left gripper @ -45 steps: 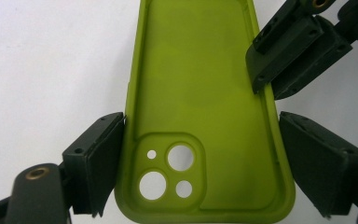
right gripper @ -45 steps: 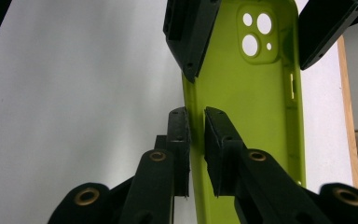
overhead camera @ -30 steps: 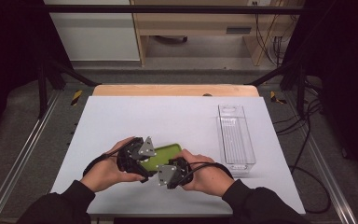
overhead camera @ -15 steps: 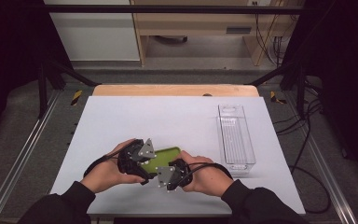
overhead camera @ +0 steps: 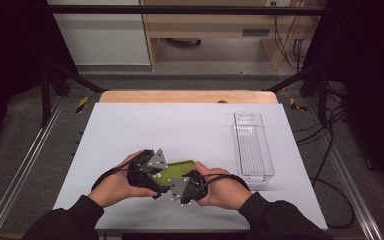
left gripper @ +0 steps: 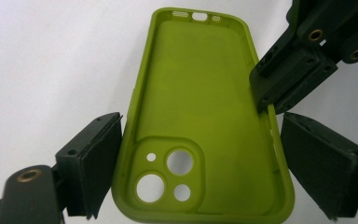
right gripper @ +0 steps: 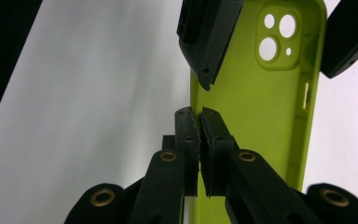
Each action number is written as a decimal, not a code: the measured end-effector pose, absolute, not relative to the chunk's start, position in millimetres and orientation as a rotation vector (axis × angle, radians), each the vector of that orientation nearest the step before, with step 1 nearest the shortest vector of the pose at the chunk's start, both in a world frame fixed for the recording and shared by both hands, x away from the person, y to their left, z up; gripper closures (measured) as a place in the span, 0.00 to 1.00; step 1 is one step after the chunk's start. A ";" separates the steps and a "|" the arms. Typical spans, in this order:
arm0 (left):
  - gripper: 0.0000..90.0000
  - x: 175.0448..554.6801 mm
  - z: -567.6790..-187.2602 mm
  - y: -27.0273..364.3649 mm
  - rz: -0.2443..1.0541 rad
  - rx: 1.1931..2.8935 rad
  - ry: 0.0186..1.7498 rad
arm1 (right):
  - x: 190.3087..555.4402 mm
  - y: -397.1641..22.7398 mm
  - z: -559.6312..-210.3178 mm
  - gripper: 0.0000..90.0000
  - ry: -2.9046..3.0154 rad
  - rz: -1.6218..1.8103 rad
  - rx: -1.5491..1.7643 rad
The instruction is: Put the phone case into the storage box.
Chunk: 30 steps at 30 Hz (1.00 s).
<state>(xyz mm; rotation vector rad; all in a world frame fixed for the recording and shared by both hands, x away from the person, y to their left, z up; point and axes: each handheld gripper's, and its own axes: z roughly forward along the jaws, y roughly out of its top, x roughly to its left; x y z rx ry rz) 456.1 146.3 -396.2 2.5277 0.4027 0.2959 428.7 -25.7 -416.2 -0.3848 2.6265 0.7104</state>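
Two handheld grippers meet over a lime-green phone case [overhead camera: 176,172] lying open side up near the front edge of the white table [overhead camera: 180,125]. The right gripper [right gripper: 198,122] has its jaws pressed together on the case's long side wall – a thin rim pinched between the pads – while the left gripper [left gripper: 200,154] stands spread across the camera-cutout end, its jaws having just been opening, pads flanking but not clamping the case. The case looks light, soft and bendy; it would likely flex if lifted by one wall, so a hold across both long edges seems safer. Beyond the case, to its right, a clear plastic bin [overhead camera: 252,148] stands well apart – nothing blocks the way.
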 end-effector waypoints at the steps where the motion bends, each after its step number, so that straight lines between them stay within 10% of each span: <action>1: 0.14 456.5 -395.9 146.6 0.300 2.520 0.405 | 428.7 -26.1 -416.5 0.97 2.630 0.712 -0.377; 30: 0.05 451.6 -392.6 216.2 0.491 2.089 0.698 | 458.2 -51.3 -422.8 0.97 2.623 0.703 -0.174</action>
